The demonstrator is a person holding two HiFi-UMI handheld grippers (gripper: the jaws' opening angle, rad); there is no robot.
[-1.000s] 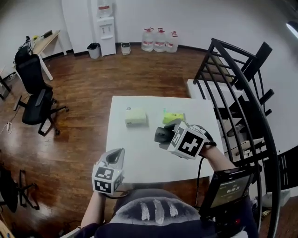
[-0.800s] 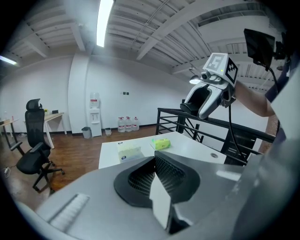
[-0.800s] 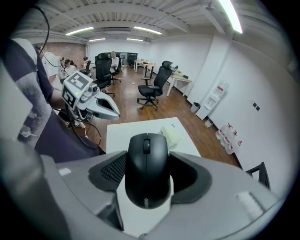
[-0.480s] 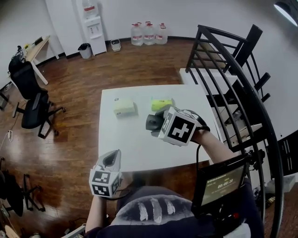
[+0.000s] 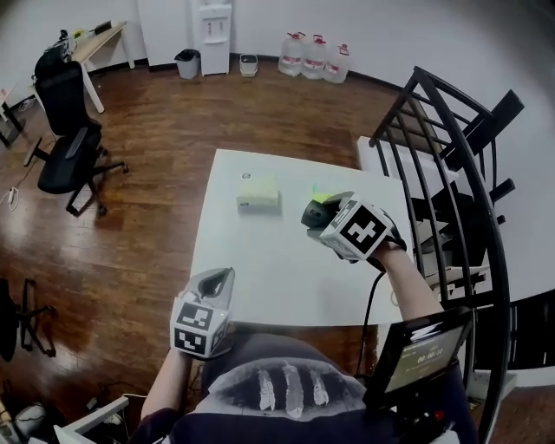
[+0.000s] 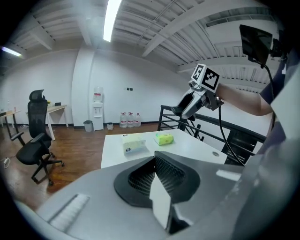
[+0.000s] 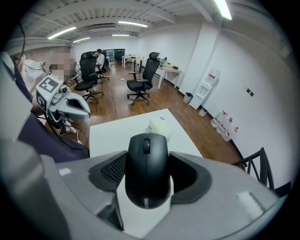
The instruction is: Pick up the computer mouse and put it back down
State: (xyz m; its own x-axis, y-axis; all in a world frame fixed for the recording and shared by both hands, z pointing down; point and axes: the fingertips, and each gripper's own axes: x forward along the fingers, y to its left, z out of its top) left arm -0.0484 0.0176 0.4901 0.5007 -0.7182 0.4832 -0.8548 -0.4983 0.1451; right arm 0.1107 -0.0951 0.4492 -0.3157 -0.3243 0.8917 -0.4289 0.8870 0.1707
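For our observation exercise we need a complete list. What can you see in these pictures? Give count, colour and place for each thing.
table: one, white, on the wooden floor
pale pack: one, cream, table's far half
green pack: one, green, right of the pale pack
computer mouse: one, black, held above the table
water bottles: three, clear, far wall
water dispenser: one, white, far wall
office chair: one, black, left of table
railing: one, black, right of table
left gripper: grey, shut, empty
right gripper: grey, gripping the mouse
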